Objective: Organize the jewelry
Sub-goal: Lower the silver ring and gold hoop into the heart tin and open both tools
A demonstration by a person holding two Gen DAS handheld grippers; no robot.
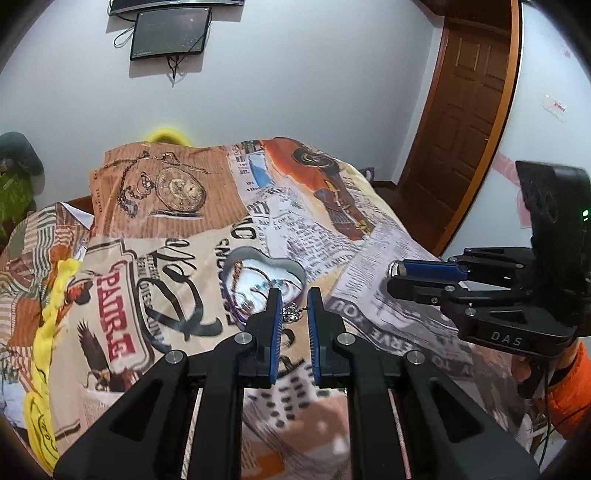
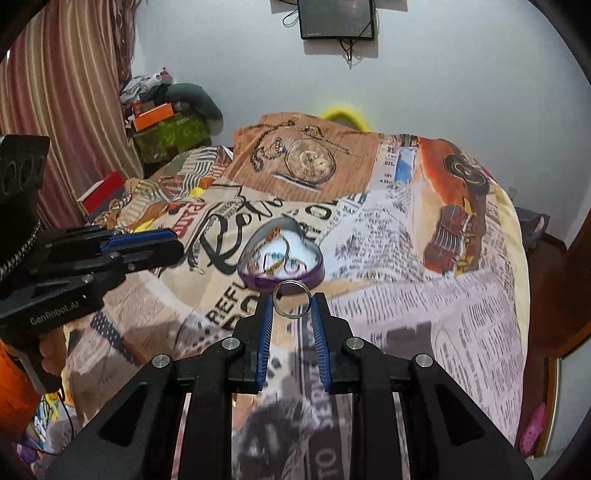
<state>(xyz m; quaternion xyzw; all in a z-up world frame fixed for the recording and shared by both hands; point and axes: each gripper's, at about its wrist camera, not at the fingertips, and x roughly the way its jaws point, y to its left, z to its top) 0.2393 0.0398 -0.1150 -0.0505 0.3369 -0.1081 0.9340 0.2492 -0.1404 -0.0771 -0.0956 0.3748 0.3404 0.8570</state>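
A heart-shaped tin (image 1: 295,271) with a purple rim lies open on the printed bedspread (image 1: 388,236), with several beaded pieces inside. My left gripper (image 1: 294,299) hovers just in front of it, shut on a small ornate silver piece (image 1: 293,313). My right gripper (image 2: 291,297) is shut on a plain silver ring (image 2: 286,314), held upright just in front of the tin (image 2: 314,277). Each gripper shows in the other's view: the right gripper (image 1: 394,277) beside the tin with the ring (image 1: 394,266) at its tips, the left gripper (image 2: 179,244) to the tin's left.
A yellow cloth (image 1: 48,332) lies along the bed's left edge. A brown door (image 1: 469,122) stands at the right, and a dark screen (image 1: 170,33) hangs on the wall. A striped curtain (image 2: 62,110) and piled boxes (image 2: 166,122) are left of the bed. An orange sleeve (image 1: 569,398) holds the right gripper.
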